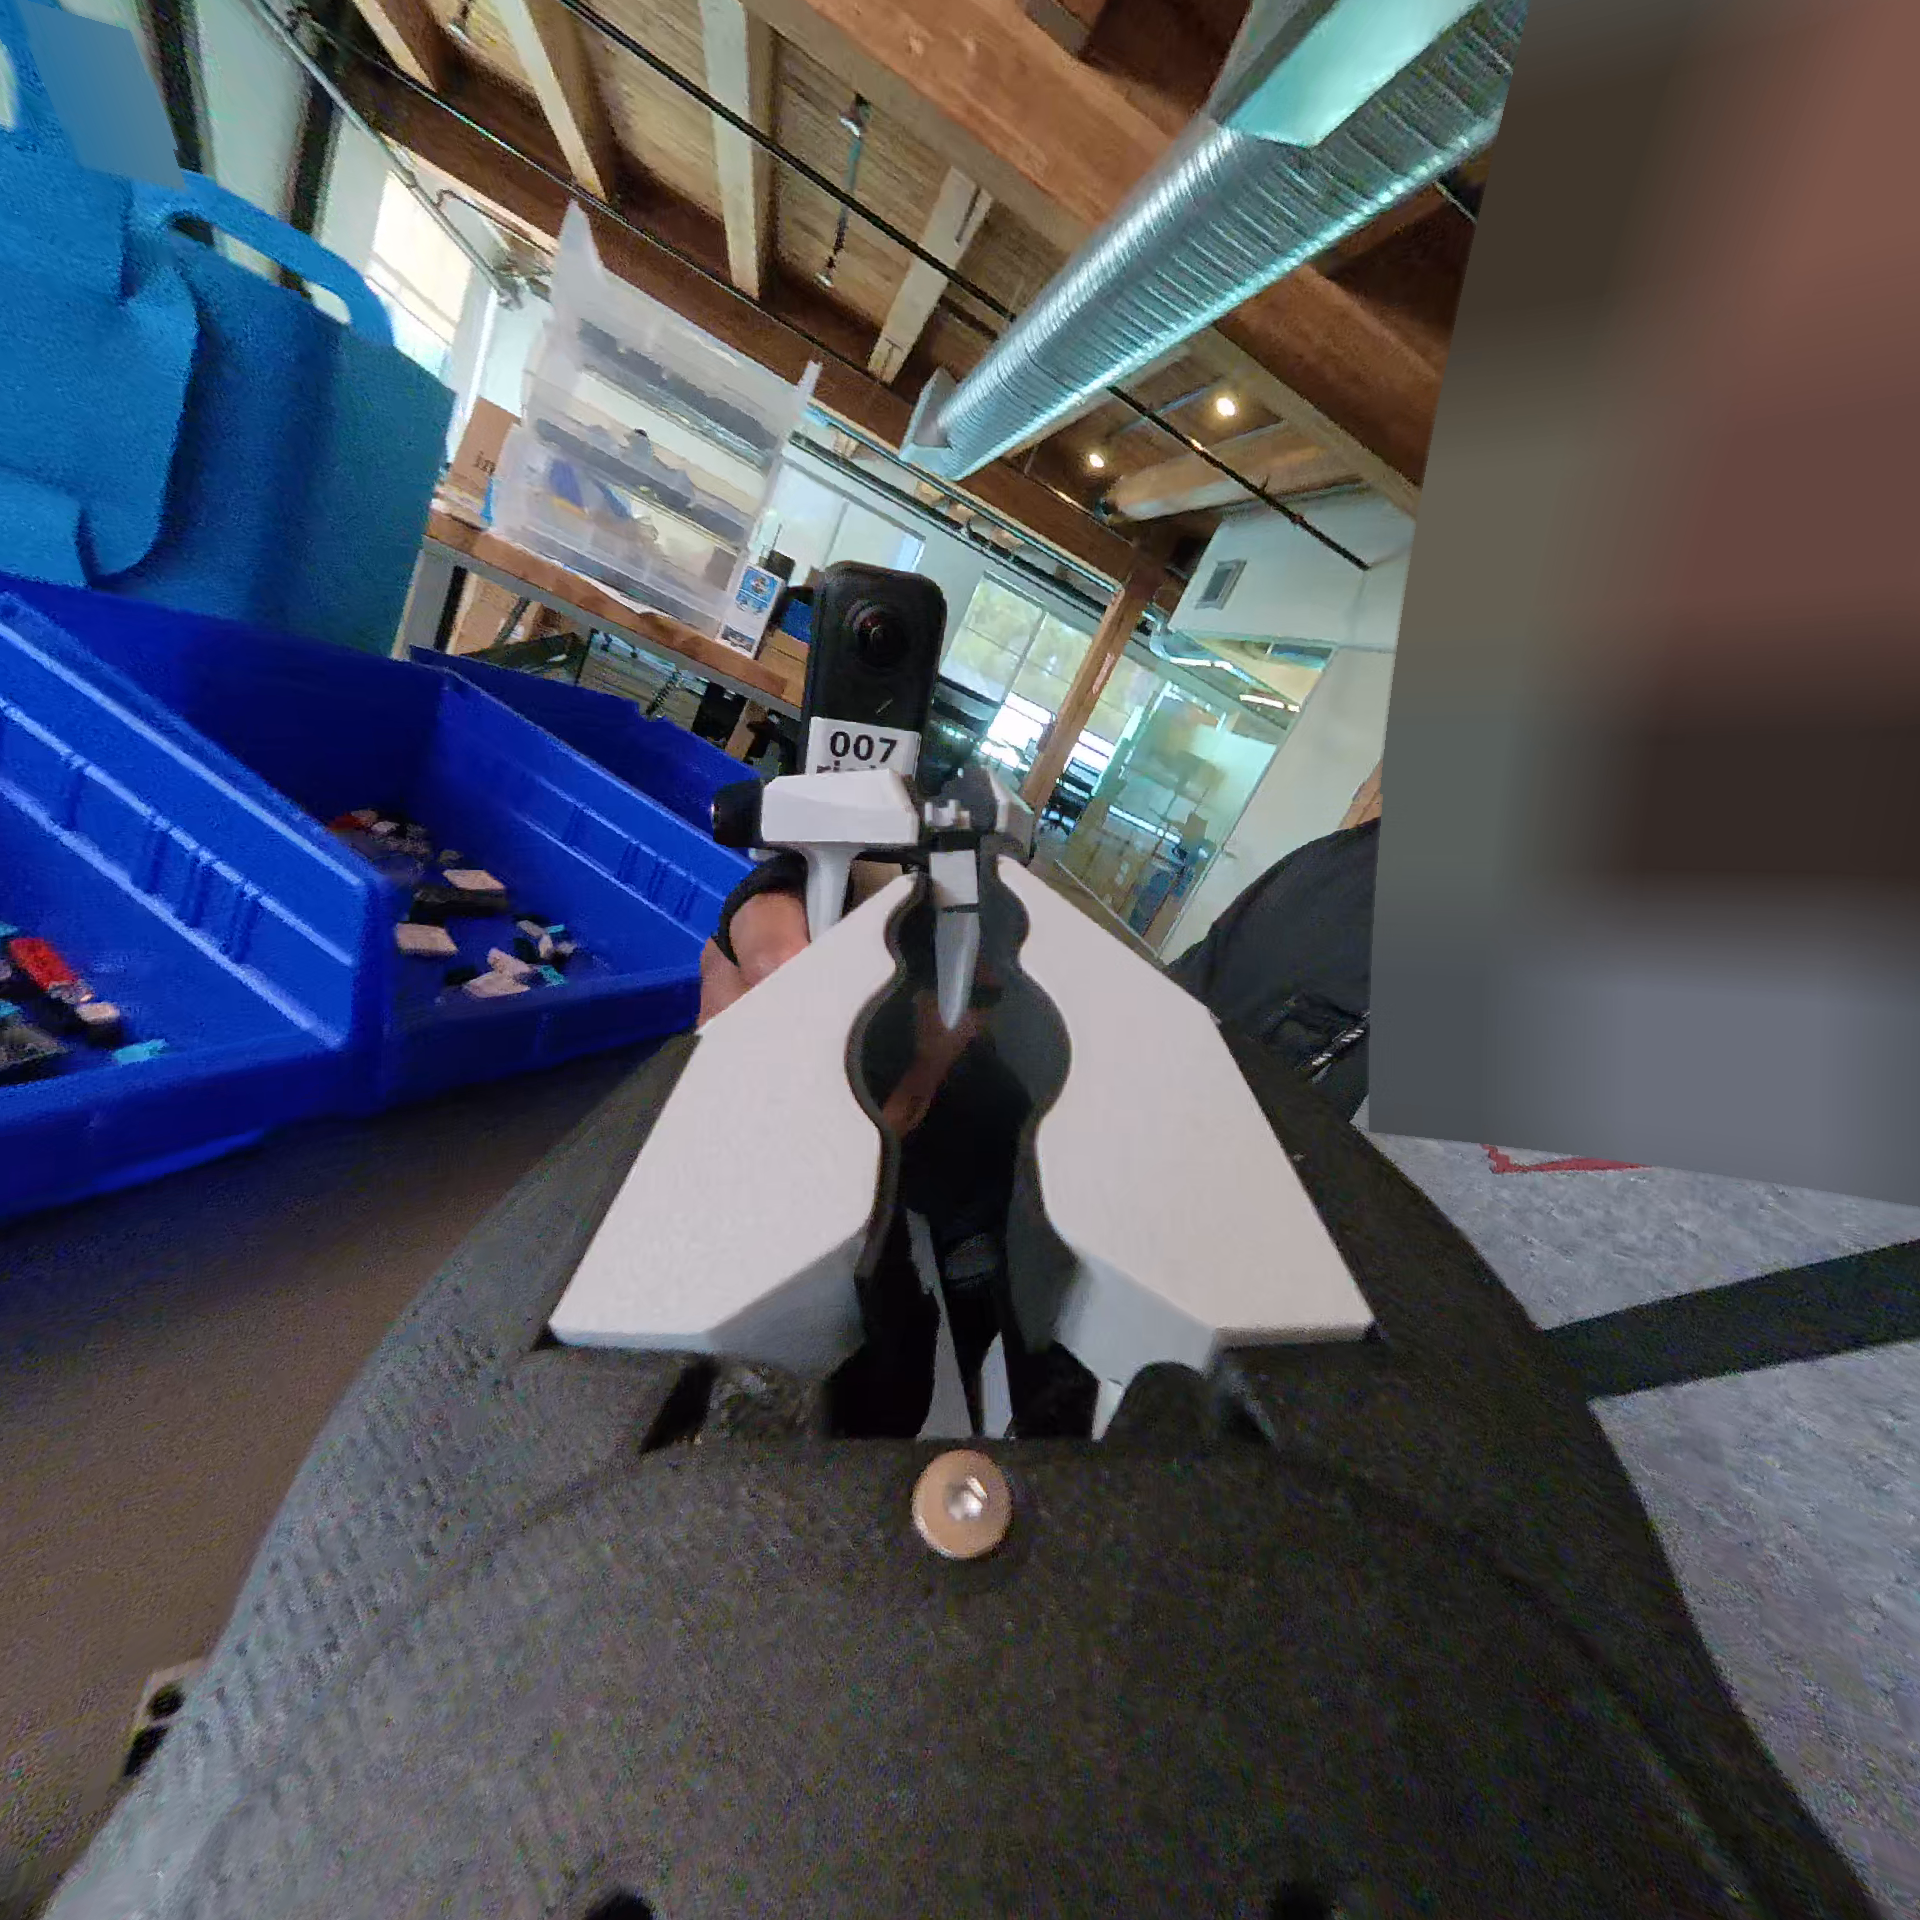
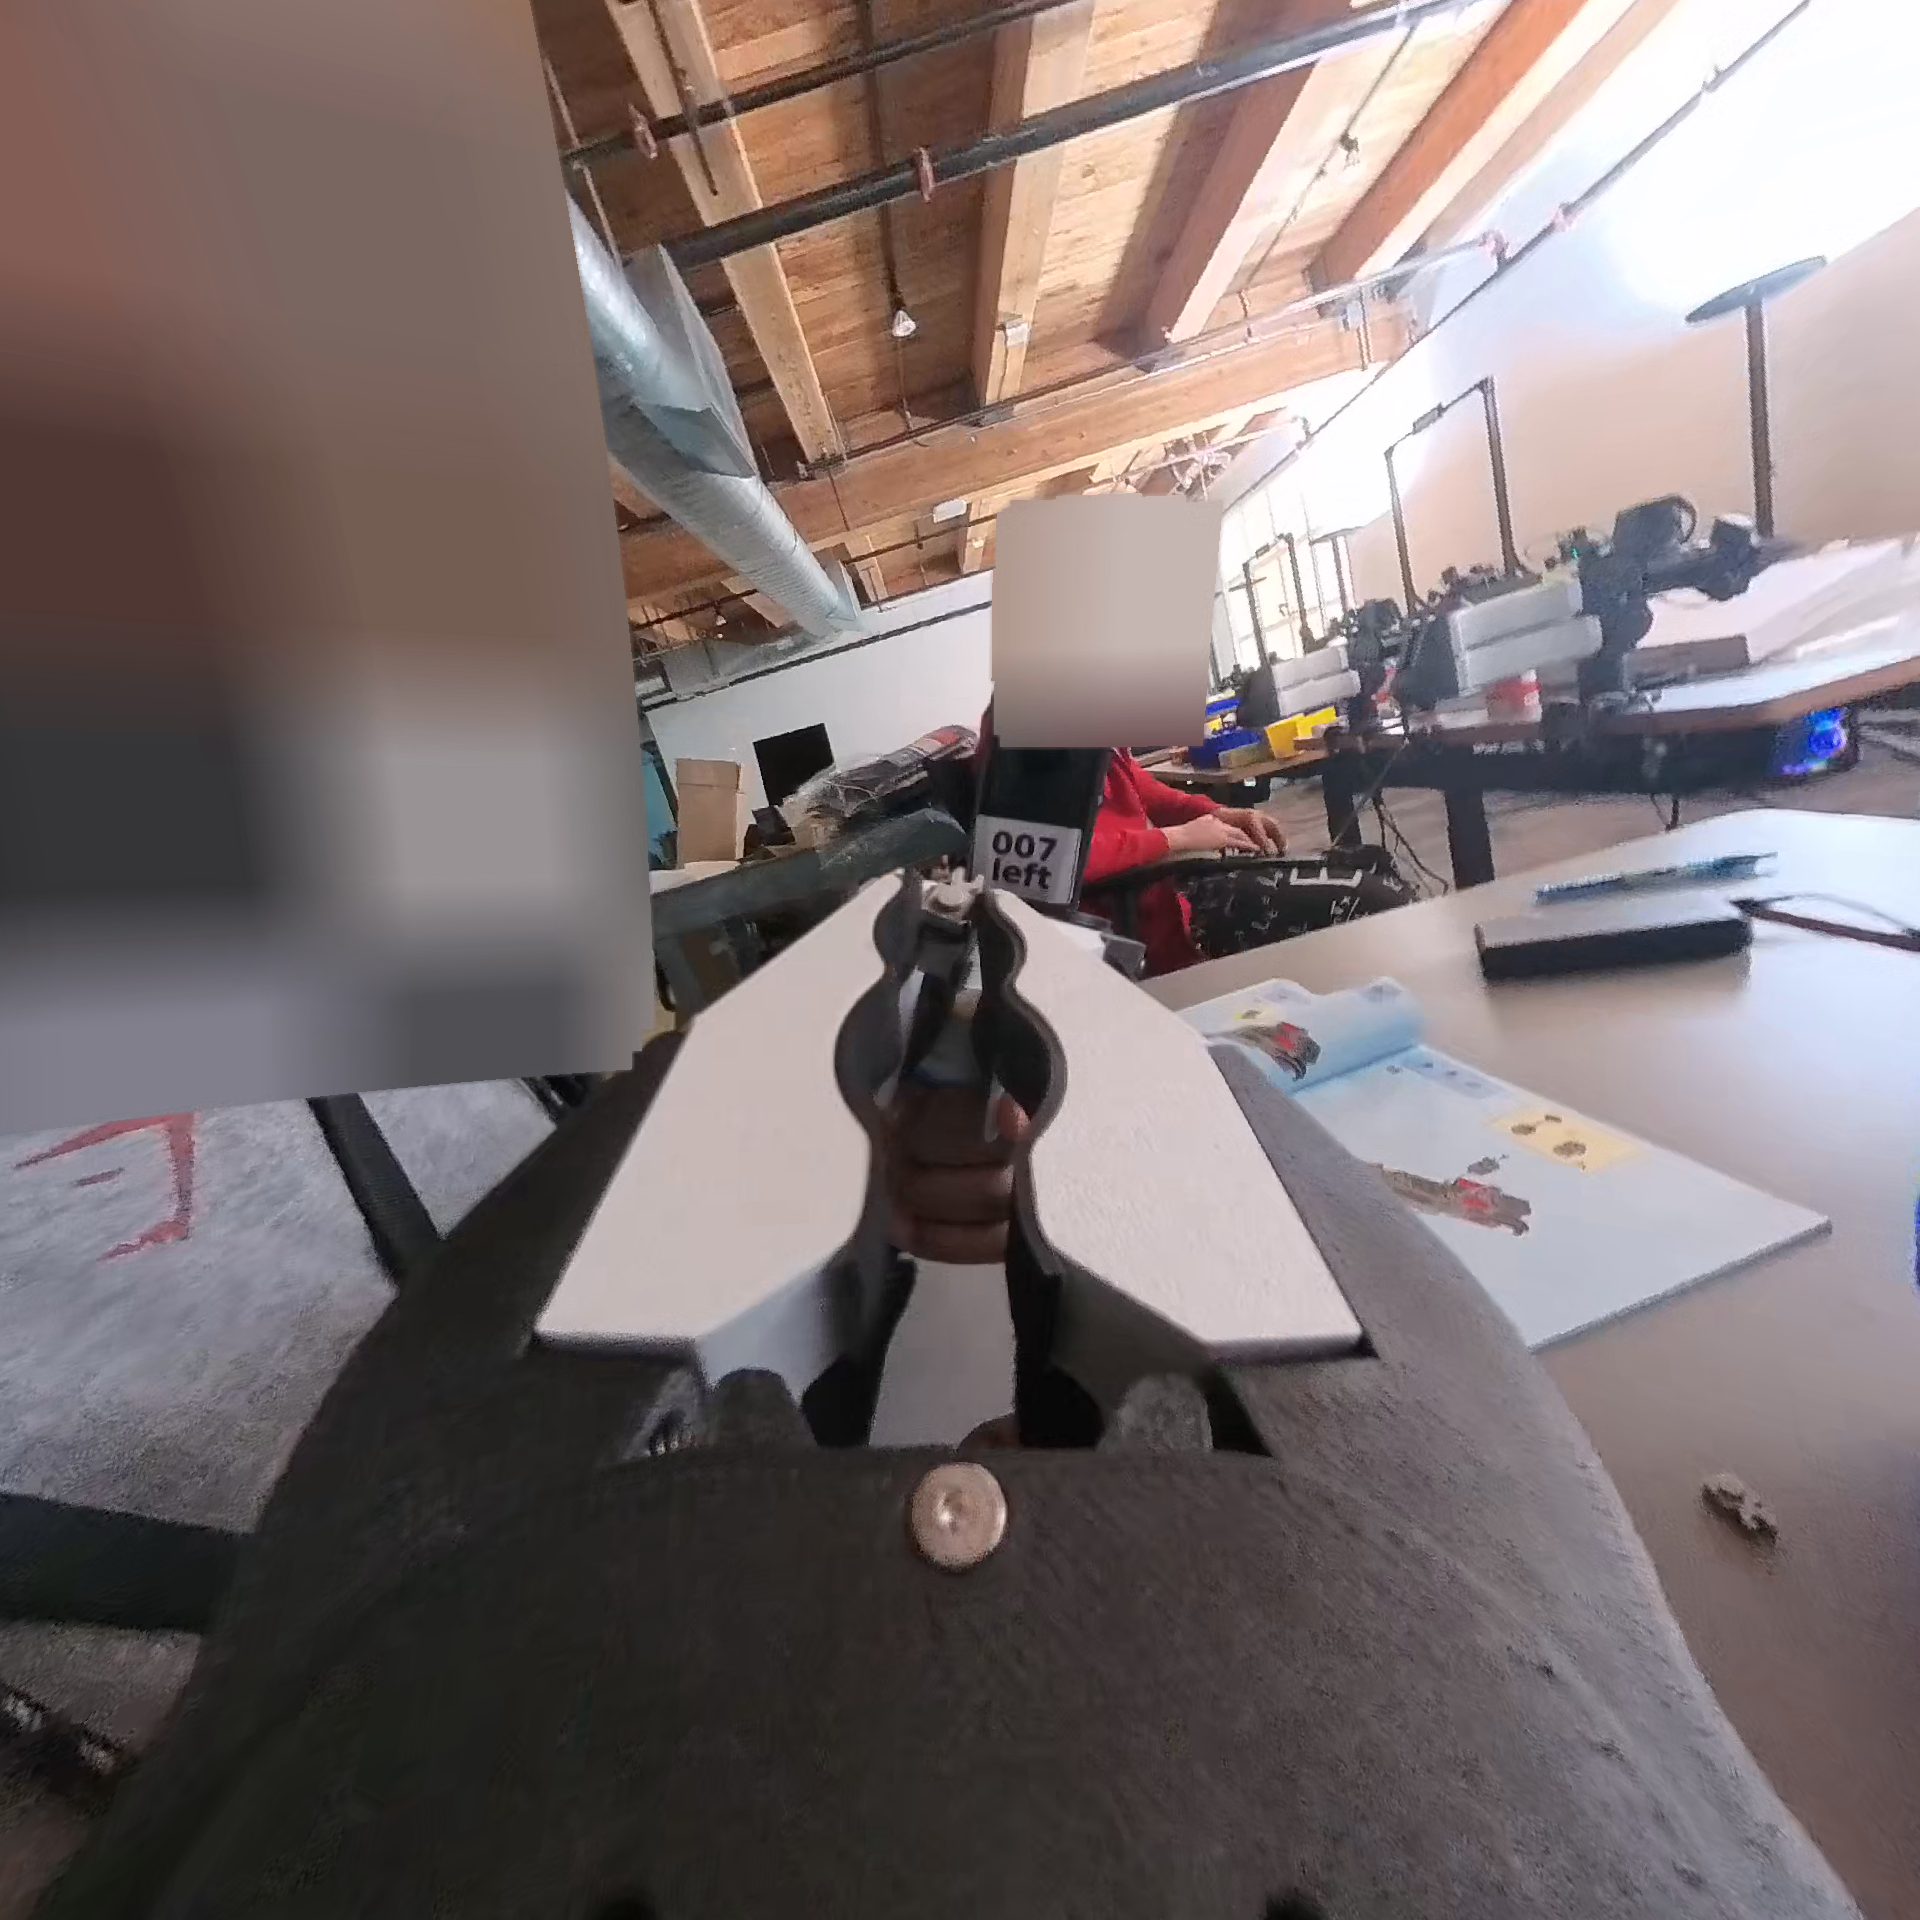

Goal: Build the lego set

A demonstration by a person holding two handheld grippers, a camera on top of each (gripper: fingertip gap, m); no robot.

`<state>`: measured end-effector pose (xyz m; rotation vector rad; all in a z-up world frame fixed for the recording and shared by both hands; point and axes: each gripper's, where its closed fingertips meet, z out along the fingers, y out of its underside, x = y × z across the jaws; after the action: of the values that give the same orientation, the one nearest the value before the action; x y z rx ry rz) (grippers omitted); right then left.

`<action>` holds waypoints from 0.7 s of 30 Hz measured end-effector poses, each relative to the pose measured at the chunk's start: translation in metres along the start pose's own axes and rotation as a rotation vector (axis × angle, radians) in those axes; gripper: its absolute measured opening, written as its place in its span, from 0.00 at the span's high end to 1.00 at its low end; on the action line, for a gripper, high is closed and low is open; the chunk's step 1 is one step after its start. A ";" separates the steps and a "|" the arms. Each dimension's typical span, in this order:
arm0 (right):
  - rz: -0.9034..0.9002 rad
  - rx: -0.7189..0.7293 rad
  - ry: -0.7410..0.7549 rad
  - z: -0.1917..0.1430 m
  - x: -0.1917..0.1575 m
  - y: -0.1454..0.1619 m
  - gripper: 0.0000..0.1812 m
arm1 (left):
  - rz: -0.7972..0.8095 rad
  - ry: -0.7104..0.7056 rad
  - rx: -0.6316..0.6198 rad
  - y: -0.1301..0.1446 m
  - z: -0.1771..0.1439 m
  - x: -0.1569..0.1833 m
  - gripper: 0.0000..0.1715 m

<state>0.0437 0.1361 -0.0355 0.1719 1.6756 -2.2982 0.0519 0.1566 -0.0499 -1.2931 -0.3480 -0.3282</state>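
Observation:
Both grippers are raised off the table and point at each other, tips almost touching. My left gripper (image 1: 954,871) has its jaws nearly closed around a small grey studded Lego piece (image 1: 951,818) at its tips. My right gripper (image 2: 943,891) is likewise closed on a small grey piece (image 2: 951,902). The two pieces meet between the tips, and I cannot tell where one ends and the other begins. The facing gripper's camera body (image 1: 878,665) stands right behind the tips. A hand (image 2: 951,1195) grips the left gripper's handle.
Blue bins (image 1: 582,831) with several loose Lego pieces (image 1: 468,935) stand at the left. An open instruction booklet (image 2: 1455,1143), a flat black box (image 2: 1610,935) and one loose piece (image 2: 1737,1507) lie on the table at the right. A seated person in red (image 2: 1153,831) is far behind. Both grippers' tips are close together, under 4 cm apart.

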 end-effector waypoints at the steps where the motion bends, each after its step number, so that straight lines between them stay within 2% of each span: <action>1: -0.019 0.000 -0.012 0.000 -0.007 -0.004 0.94 | 0.008 0.009 -0.009 -0.002 0.003 0.006 0.95; 8: -0.050 0.012 -0.077 -0.006 -0.040 -0.026 0.94 | -0.012 0.104 0.000 -0.014 0.021 0.041 0.95; 17: -0.121 0.003 -0.011 -0.013 -0.047 -0.048 0.95 | 0.034 0.113 -0.065 -0.029 0.040 0.047 0.95; 21: -0.127 0.023 0.033 -0.009 -0.039 -0.057 0.95 | 0.059 0.096 -0.045 -0.038 0.040 0.044 0.94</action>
<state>0.0629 0.1672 0.0238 0.1115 1.7228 -2.4198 0.0722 0.1840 0.0115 -1.3247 -0.2224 -0.3486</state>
